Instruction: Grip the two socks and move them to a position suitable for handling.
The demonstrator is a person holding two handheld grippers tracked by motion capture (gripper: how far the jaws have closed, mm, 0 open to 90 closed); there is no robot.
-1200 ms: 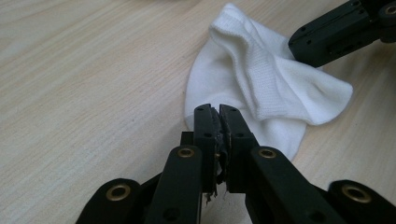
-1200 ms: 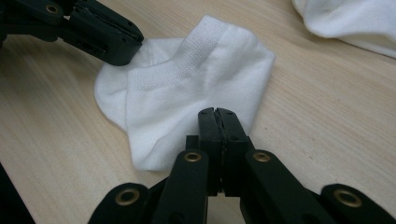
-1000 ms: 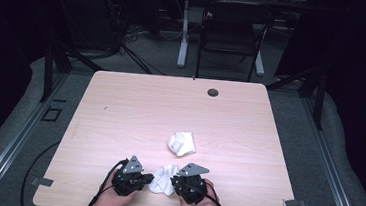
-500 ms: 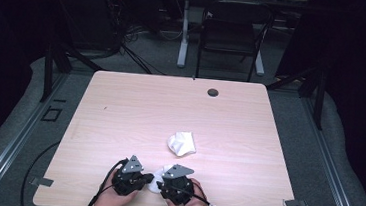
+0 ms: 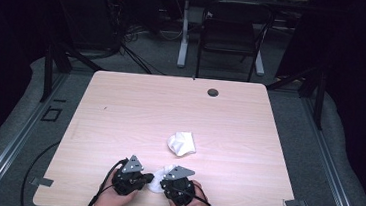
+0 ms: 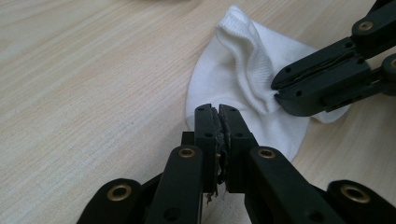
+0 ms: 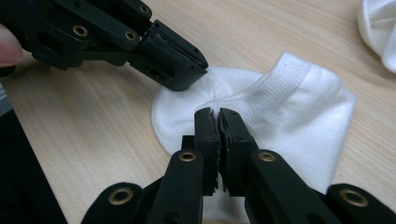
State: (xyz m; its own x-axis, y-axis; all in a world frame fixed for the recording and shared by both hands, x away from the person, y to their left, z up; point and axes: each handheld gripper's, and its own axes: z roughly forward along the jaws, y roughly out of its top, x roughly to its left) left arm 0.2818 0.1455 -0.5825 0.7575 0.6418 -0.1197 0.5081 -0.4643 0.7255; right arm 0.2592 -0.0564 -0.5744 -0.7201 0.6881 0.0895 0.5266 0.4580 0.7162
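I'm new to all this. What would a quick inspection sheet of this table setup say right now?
Surface: pale wood table, mostly bare.
Job's things: flat white sock at the near edge; crumpled white sock further in.
Clutter: small dark round fitting near the far edge.
Grippers: left hand-held gripper and right hand-held gripper both pinch the flat sock, jaws closed.
Cables: one trails from each gripper.
Surroundings: chair, dark floor.

Overhead light brightens the table (image 5: 135, 114) while the room around it stays dark; both gripper views are sharp mid-frame, soft at the near bottom edge.
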